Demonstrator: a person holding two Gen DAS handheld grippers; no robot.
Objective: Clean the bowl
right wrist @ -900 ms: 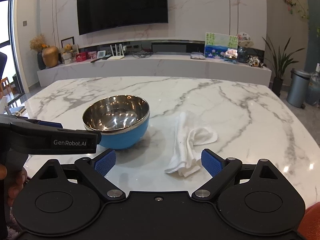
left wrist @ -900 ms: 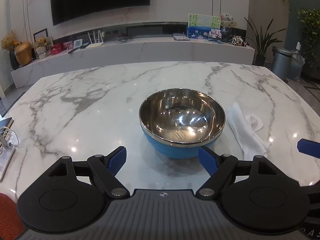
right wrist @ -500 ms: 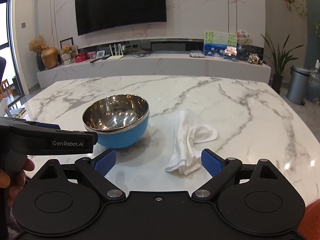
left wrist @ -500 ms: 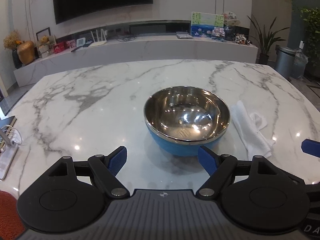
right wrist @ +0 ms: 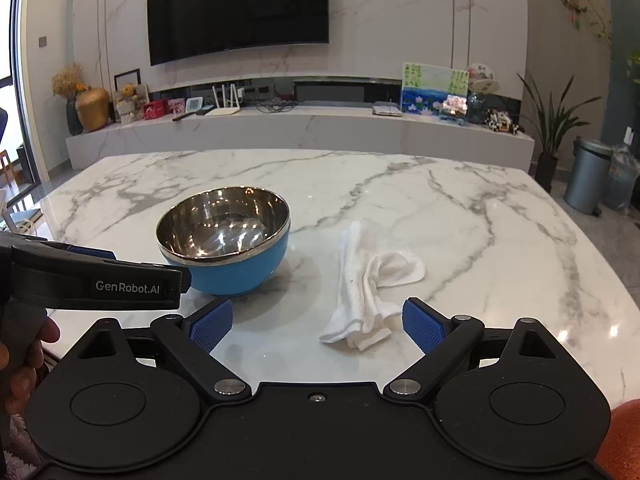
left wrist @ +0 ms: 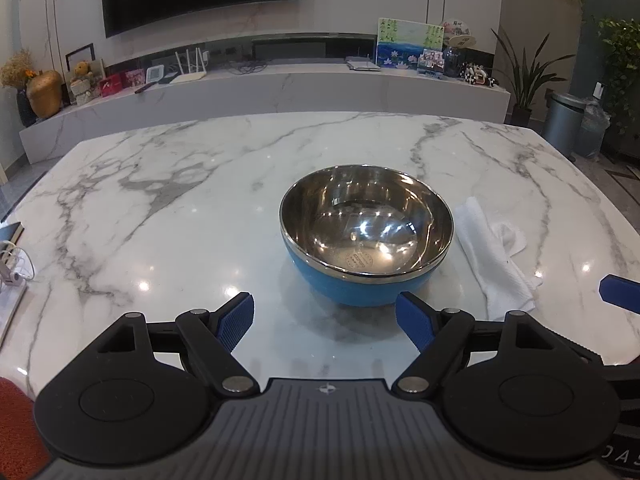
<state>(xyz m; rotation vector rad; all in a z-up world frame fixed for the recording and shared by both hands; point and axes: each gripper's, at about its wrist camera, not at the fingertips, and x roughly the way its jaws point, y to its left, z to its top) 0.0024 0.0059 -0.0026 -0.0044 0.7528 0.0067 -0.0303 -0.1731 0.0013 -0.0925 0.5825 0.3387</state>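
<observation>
marble table (right wrist: 460, 216), bowl (right wrist: 240, 268), white cloth (right wrist: 364, 280)

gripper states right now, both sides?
Left gripper: open, holding nothing, just short of the bowl.
Right gripper: open, holding nothing, near end of the cloth between its fingers.

Bowl (left wrist: 366, 236) set upright on table (left wrist: 160, 216), near its middle. Cloth (right wrist: 370, 280) laid on table just right of bowl, apart from it. Left gripper (left wrist: 325, 318) held before bowl, near table's front edge, jaws spread wide. Right gripper (right wrist: 316, 322) held before cloth, jaws spread, cloth's near end between them. Long shelf (right wrist: 300, 128) seen behind table, television (right wrist: 238, 8) mounted above it.
</observation>
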